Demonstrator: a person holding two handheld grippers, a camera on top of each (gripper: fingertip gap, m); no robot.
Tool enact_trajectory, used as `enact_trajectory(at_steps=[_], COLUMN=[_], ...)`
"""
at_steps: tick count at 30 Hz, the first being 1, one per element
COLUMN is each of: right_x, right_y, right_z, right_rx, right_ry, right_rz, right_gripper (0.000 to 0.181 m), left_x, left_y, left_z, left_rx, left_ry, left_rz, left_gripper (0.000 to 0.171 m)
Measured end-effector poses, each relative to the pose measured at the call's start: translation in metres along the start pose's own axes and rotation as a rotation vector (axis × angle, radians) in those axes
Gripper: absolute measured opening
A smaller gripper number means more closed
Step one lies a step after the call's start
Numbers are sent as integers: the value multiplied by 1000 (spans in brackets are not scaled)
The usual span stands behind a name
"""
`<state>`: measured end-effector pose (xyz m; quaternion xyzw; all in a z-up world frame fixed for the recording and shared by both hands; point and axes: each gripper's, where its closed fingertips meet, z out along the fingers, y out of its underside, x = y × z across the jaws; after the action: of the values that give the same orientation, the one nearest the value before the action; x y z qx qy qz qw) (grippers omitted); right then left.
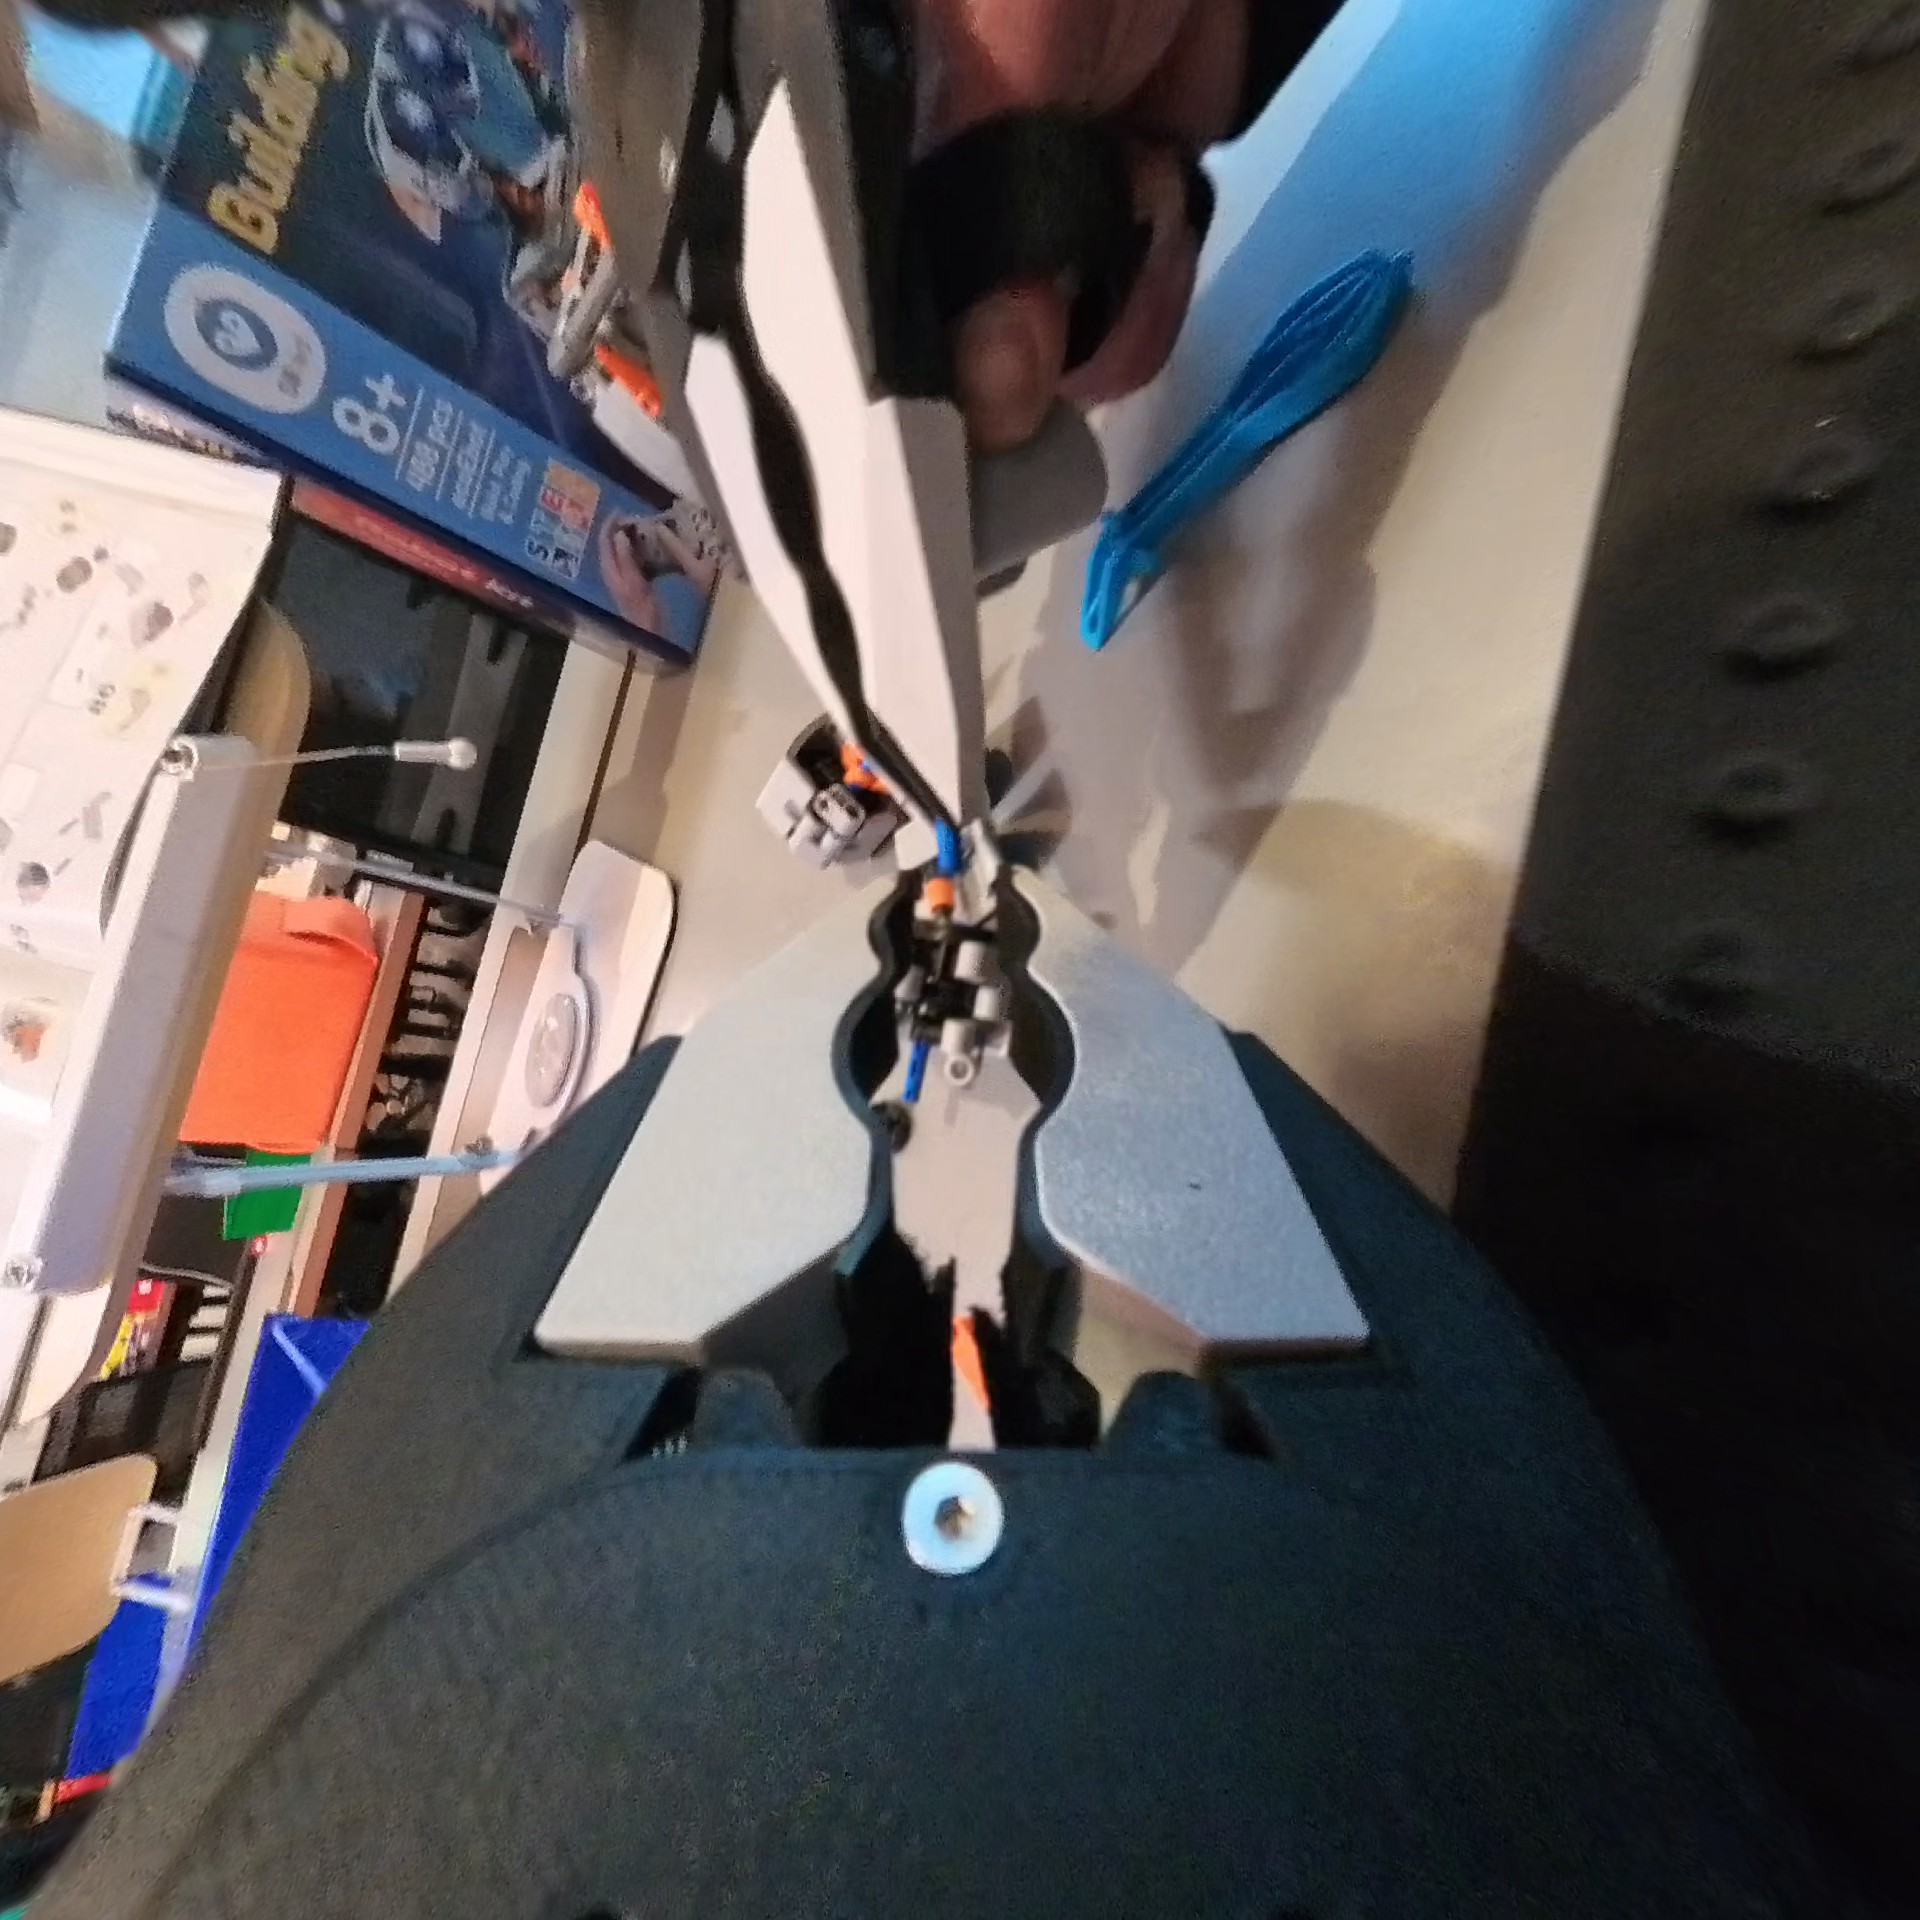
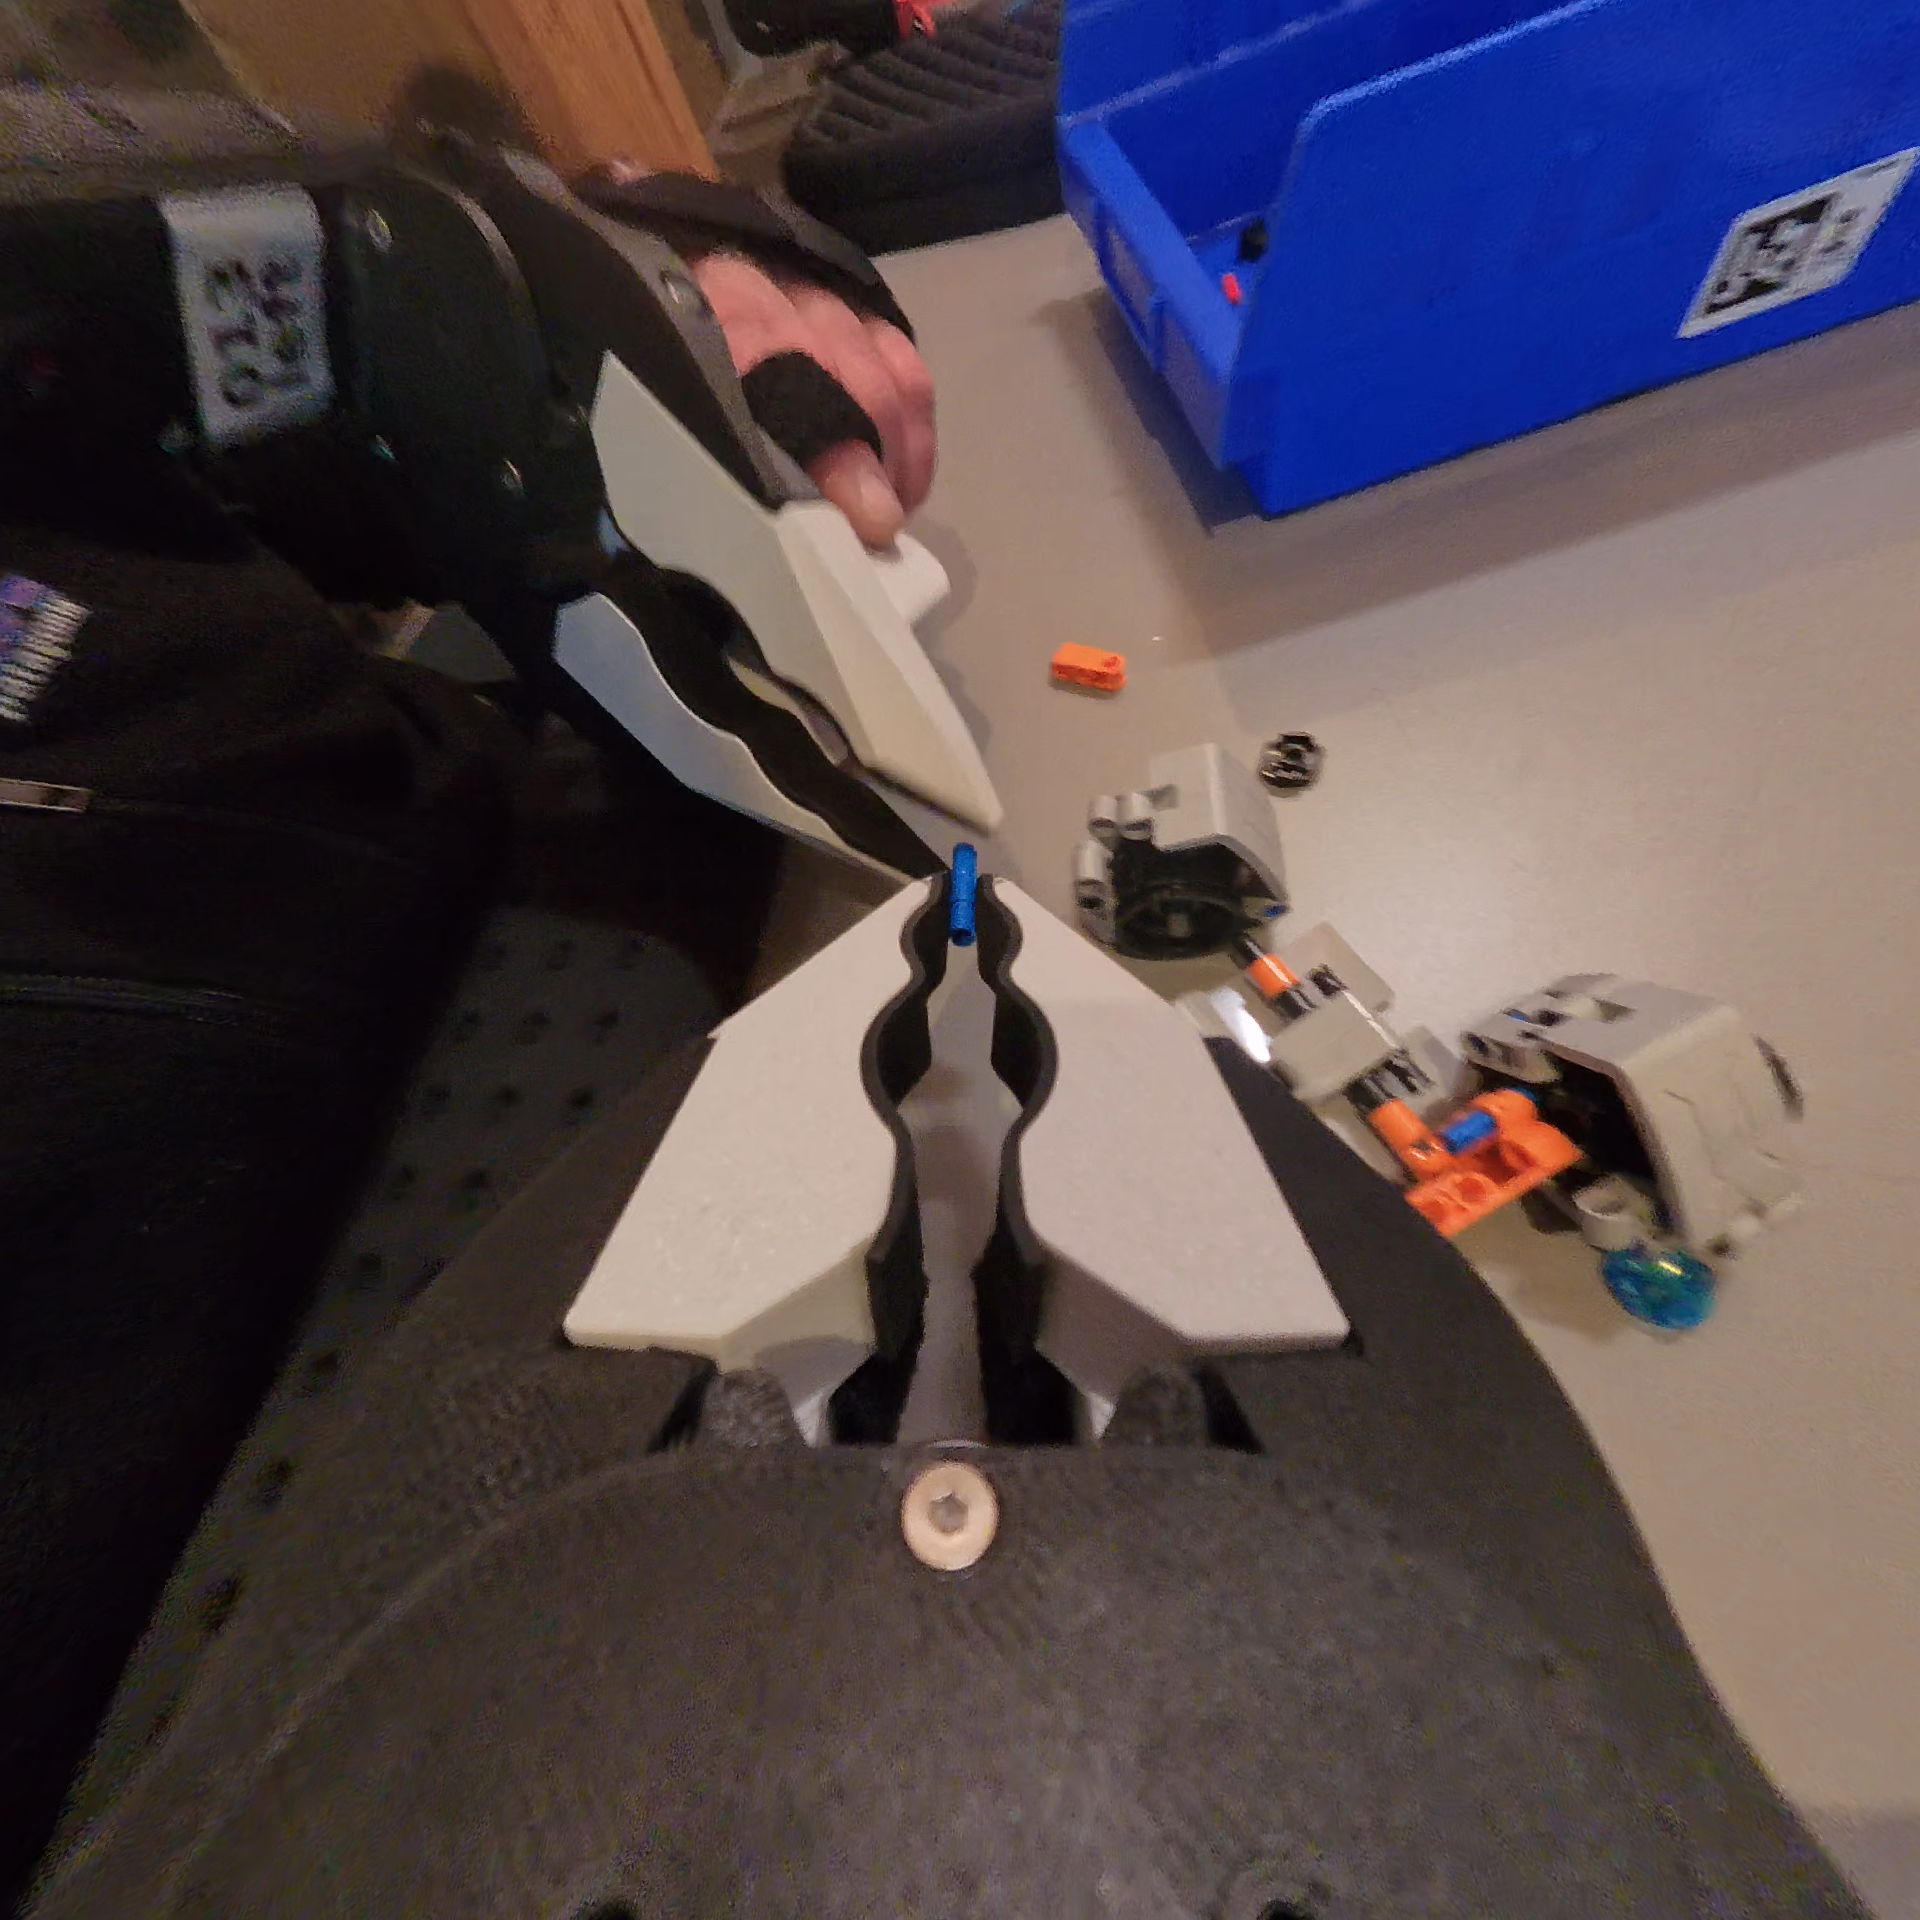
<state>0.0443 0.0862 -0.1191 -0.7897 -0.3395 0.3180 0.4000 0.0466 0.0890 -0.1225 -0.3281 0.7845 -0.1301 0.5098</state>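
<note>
My right gripper (image 2: 958, 904) is shut on a small blue pin (image 2: 964, 909), held upright at its tips. In the left wrist view the right gripper (image 1: 951, 821) comes in from above with the blue pin (image 1: 943, 842). My left gripper (image 1: 948, 888) is tip to tip with it, jaws a narrow gap apart and empty. It shows at upper left in the right wrist view (image 2: 961, 831), held by a gloved hand (image 2: 831, 416). A grey, black and orange brick assembly (image 2: 1330, 1018) lies on the beige table (image 2: 1507, 727) to the right. It also shows through my left fingers (image 1: 951, 987).
A blue bin (image 2: 1455, 260) stands at the back right. A loose orange piece (image 2: 1086, 665), a black ring (image 2: 1288, 758) and a clear blue disc (image 2: 1657, 1288) lie on the table. A blue printed box (image 1: 395, 364) and a blue plastic tool (image 1: 1247, 447) lie farther off. The grippers are tip to tip, or close to it. From either gripper's tips it is about 15 cm to the clear blue disc (image 2: 1657, 1288).
</note>
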Motion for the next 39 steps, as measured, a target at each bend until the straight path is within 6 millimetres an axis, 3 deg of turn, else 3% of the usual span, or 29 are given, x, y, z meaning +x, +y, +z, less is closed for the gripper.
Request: enact_trajectory(at_steps=[5,11,26,39], right_x=[20,28,26,24], right_y=[11,19,19,6], right_z=[4,11,15,12], right_rx=[-80,-145,-136,-41], right_ry=[147,223,201,216], right_rz=[-77,-152,-164,-213], right_gripper=[2,2,2,1], left_x=[-1,6,11,2], left_y=[28,38,33,27], left_z=[8,17,24,19], left_rx=[-106,-136,-109,-26], left_ry=[75,163,232,225], left_rz=[-97,-137,-211,-315], left_gripper=[17,10,5,3])
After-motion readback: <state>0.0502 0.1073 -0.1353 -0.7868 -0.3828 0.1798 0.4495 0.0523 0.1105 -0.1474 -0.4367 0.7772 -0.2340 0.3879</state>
